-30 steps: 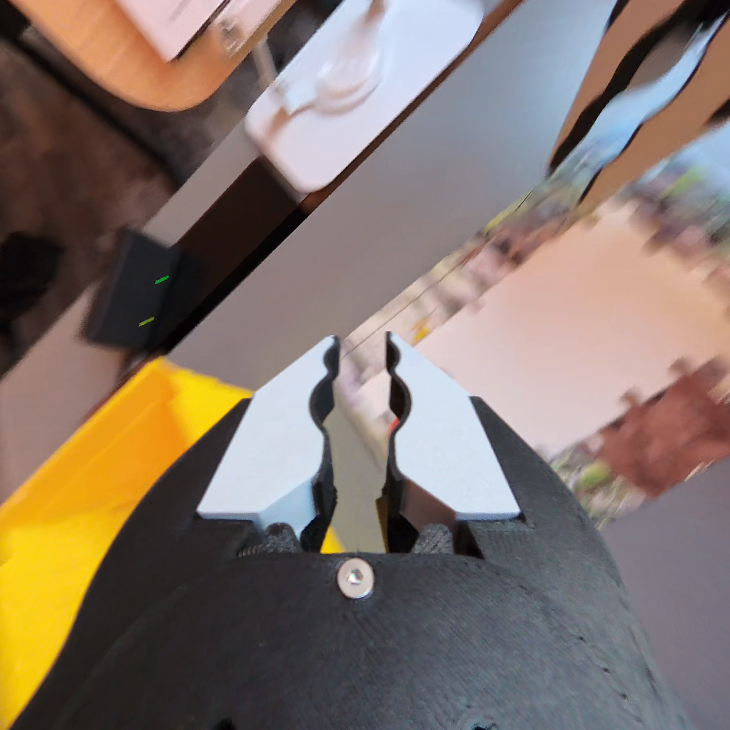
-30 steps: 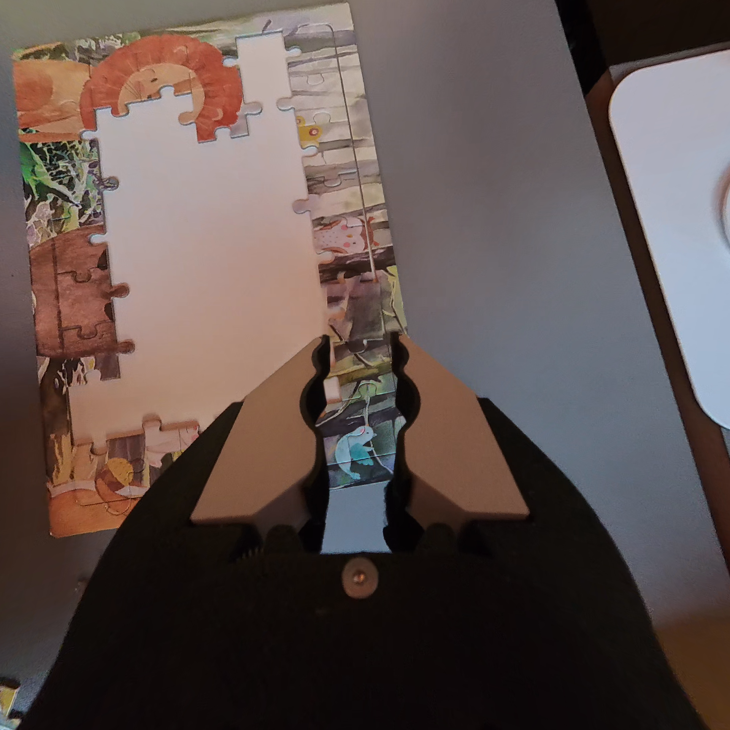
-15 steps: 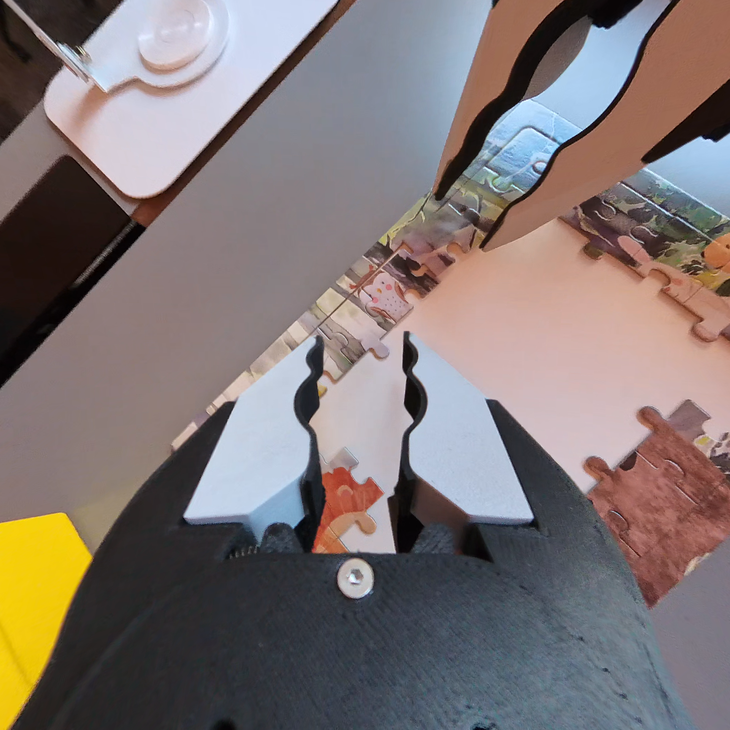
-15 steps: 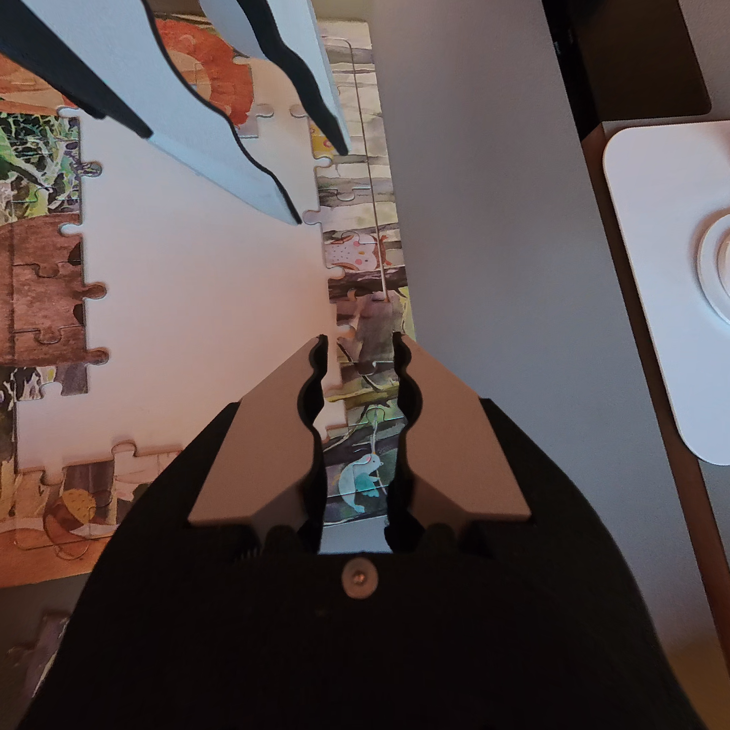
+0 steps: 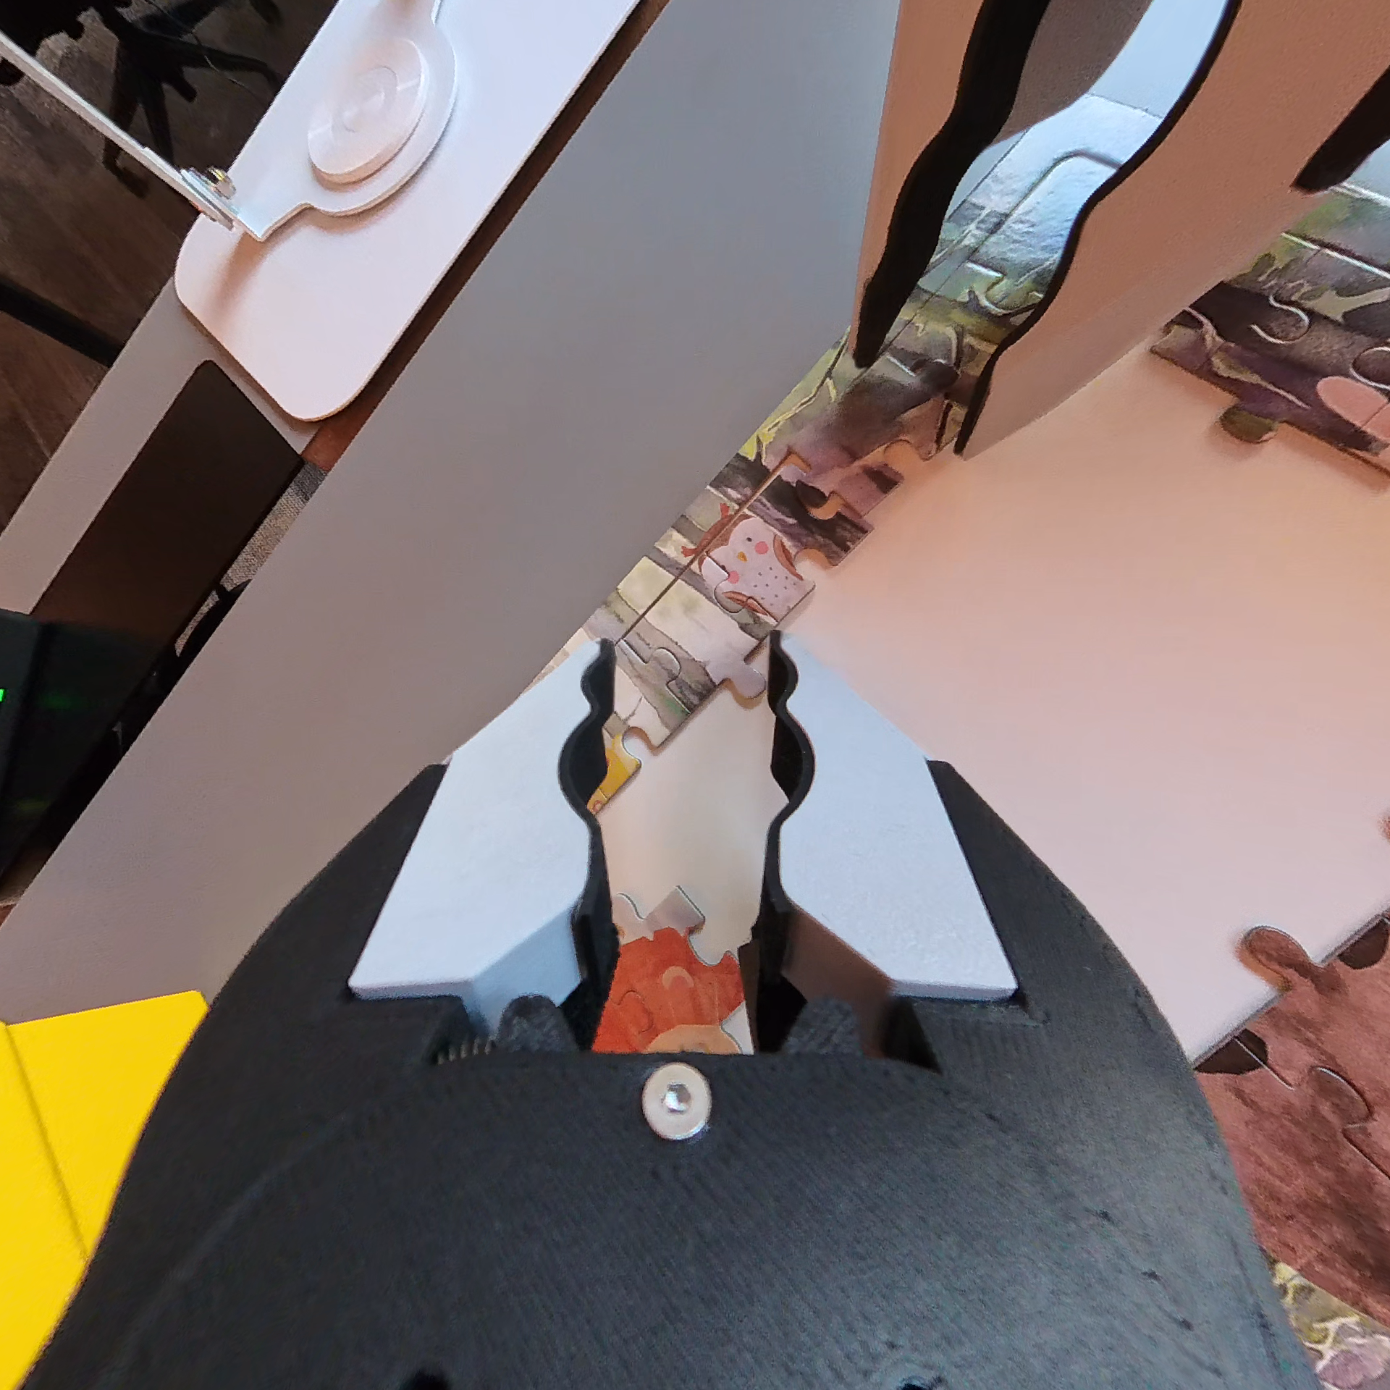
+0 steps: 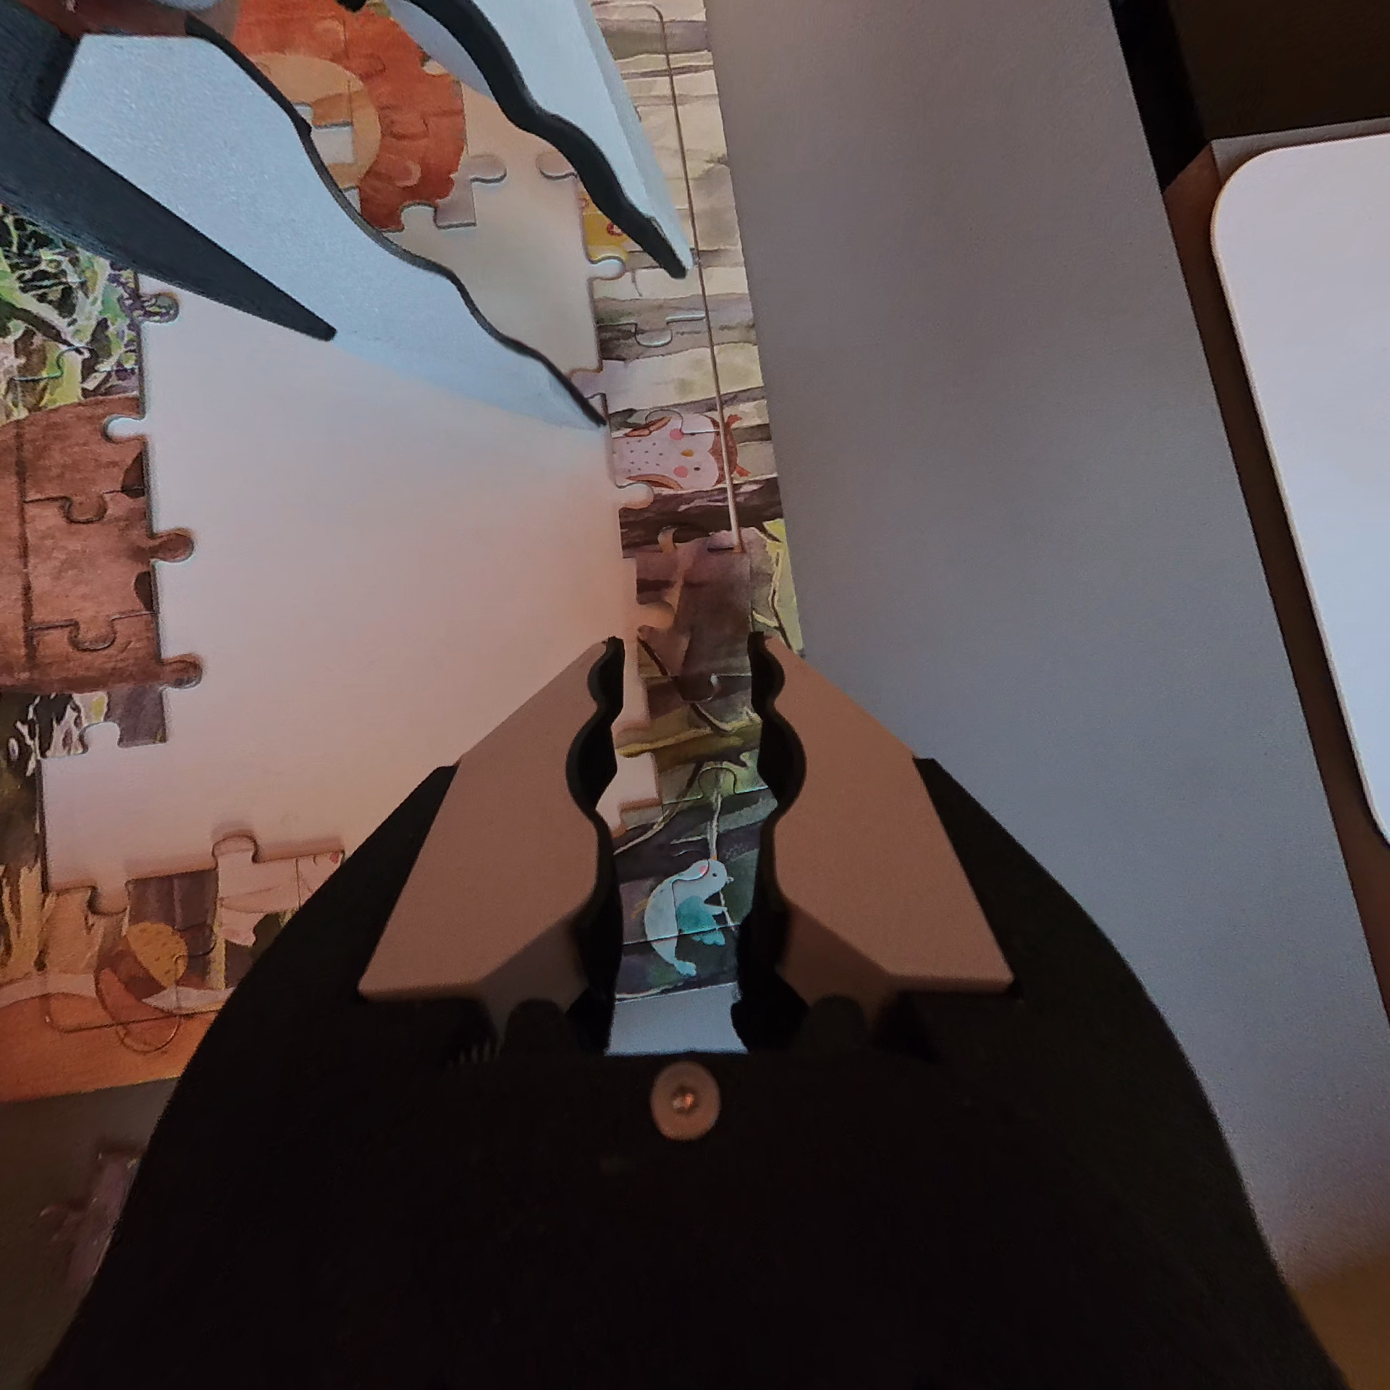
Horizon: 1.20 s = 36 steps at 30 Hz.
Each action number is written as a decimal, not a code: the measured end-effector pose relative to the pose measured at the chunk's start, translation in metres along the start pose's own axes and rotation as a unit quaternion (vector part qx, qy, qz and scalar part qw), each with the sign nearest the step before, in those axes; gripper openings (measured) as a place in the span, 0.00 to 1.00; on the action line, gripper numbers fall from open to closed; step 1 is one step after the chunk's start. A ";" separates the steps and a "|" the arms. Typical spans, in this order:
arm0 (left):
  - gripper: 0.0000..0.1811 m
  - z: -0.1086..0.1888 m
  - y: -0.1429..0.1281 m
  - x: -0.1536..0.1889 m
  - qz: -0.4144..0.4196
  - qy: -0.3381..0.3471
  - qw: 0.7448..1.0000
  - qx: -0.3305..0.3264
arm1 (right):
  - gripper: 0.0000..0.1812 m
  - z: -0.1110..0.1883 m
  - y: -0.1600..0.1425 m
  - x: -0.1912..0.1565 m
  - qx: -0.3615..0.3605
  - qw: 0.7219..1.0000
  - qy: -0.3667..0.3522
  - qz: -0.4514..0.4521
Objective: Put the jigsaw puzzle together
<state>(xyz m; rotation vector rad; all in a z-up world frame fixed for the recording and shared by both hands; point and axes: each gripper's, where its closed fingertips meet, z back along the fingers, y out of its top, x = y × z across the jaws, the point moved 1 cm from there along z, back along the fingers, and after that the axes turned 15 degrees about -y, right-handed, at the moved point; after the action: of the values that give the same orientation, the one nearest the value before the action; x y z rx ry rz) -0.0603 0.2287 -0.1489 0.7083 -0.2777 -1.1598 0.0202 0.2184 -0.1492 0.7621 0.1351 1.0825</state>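
The jigsaw puzzle [image 6: 376, 564] lies flat on the grey table [image 6: 978, 526]. Its border pieces are joined around a bare white middle [image 5: 1053, 677]. The right border strip shows a pink owl [image 6: 662, 459] and a blue animal [image 6: 692, 902]. An orange lion [image 6: 406, 135] is at the top. My left gripper [image 5: 688, 654] is open and empty, hovering over the strip near the owl [image 5: 752, 564]. My right gripper [image 6: 686, 647] is open and empty over the lower part of the same strip. Each gripper shows in the other's view, the right [image 5: 914, 399] and the left [image 6: 639, 346].
A white pad with a round disc [image 5: 338, 188] sits beyond the table's right side and also shows in the right wrist view [image 6: 1316, 451]. A yellow bin [image 5: 75, 1128] is at the lower left. A dim loose piece [image 6: 98, 1188] lies below the puzzle. The left gripper's tips are roughly 8 cm from the right gripper's. Measured from the fingertips, the blue animal [image 6: 692, 902] is 7 cm or so from the right gripper and 12 cm from the left.
My left gripper has swung from the yellow bin over the puzzle's right strip, and its jaws have widened. My right gripper has moved closer to the puzzle, jaws unchanged.
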 end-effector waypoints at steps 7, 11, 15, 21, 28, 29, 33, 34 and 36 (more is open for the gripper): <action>0.17 0.000 -0.003 -0.003 0.018 0.005 1.000 -0.002 | 0.19 -0.003 -0.001 0.000 -0.005 1.000 0.008 -0.006; 0.16 -0.001 -0.003 -0.003 0.021 0.001 1.000 -0.001 | 0.18 -0.004 -0.001 -0.002 -0.012 1.000 0.015 0.002; 0.16 -0.001 -0.003 -0.002 0.019 0.000 1.000 -0.001 | 0.17 -0.004 -0.001 0.003 -0.030 0.999 0.011 0.020; 0.15 -0.001 -0.004 -0.001 0.025 -0.005 1.000 0.000 | 0.17 -0.003 -0.002 0.001 -0.048 0.996 0.032 0.062; 0.15 -0.001 -0.004 -0.001 0.024 -0.005 1.000 -0.003 | 0.20 0.003 0.005 0.007 -0.044 0.996 0.044 0.057; 0.15 -0.001 -0.004 -0.002 0.025 -0.005 1.000 -0.003 | 0.20 0.005 0.011 0.009 -0.027 0.998 0.037 0.051; 0.15 0.000 -0.004 -0.002 0.029 -0.007 1.000 -0.004 | 0.19 0.006 0.020 0.008 0.002 0.999 0.034 0.002; 0.15 -0.001 -0.004 -0.002 0.029 -0.007 1.000 -0.004 | 0.19 0.004 0.020 0.007 0.003 0.999 0.032 -0.006; 0.15 0.000 -0.005 -0.002 0.029 -0.007 1.000 -0.004 | 0.19 0.000 0.019 0.008 0.005 0.999 0.028 -0.022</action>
<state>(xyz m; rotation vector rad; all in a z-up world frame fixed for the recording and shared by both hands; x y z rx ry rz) -0.0643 0.2298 -0.1519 0.6812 -0.3033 -1.1095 0.0098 0.2293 -0.1357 0.7345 0.2038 1.0616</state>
